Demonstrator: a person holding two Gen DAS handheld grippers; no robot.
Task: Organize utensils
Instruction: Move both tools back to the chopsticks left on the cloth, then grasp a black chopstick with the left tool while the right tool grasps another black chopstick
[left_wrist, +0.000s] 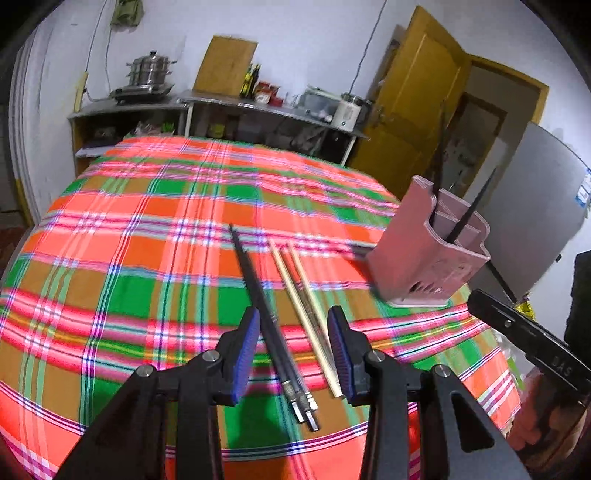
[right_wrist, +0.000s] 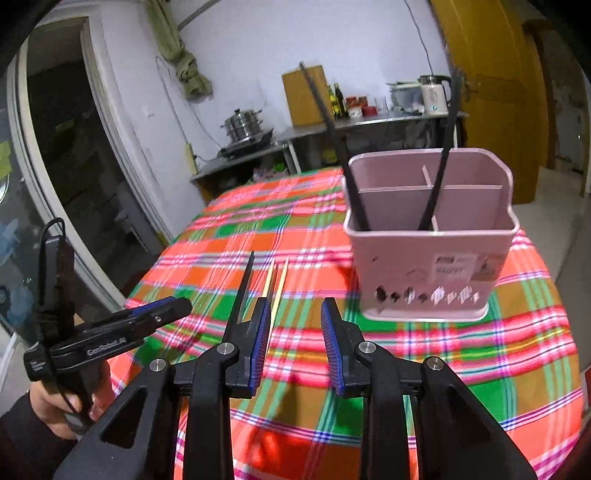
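A pair of black chopsticks (left_wrist: 266, 314) and a pair of pale wooden chopsticks (left_wrist: 301, 302) lie side by side on the plaid tablecloth (left_wrist: 147, 258). My left gripper (left_wrist: 293, 325) is open just above them, with both pairs between its fingers. A pink divided utensil holder (left_wrist: 424, 254) stands to the right with two black chopsticks (right_wrist: 439, 177) in it. My right gripper (right_wrist: 295, 314) is open and empty, left of the holder (right_wrist: 430, 251), with the wooden chopsticks (right_wrist: 277, 291) and black ones (right_wrist: 243, 288) ahead of it.
The left gripper shows at the left edge of the right wrist view (right_wrist: 110, 339). A steel counter (left_wrist: 221, 103) with a pot, kettle and bottles runs along the far wall. A yellow door (left_wrist: 417, 110) and a fridge (left_wrist: 535, 214) stand at the right.
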